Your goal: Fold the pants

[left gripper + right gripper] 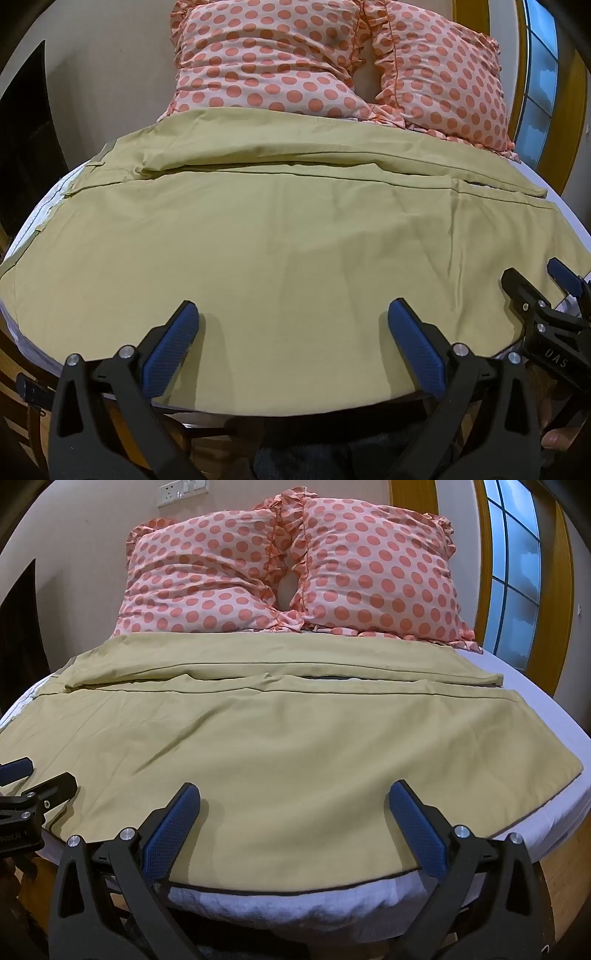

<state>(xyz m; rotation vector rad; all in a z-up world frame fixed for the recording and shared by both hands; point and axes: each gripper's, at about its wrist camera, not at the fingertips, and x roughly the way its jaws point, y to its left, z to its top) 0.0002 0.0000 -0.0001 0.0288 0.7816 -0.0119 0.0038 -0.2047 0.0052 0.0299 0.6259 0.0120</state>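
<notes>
Hovering wide open, empty, over the khaki pants (pixel 280 240) on the bed (pixel 554 812): left gripper (pixel 293 317), right gripper (pixel 295 799), seemingly not touching.

Soft, even indoor light; edges bend strongly

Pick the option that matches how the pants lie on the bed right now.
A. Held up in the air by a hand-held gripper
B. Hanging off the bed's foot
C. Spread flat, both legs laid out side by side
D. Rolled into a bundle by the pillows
C: the khaki pants lie flat across the bed, both legs running sideways below the polka-dot pillows, no hand-held gripper touching them.
</notes>
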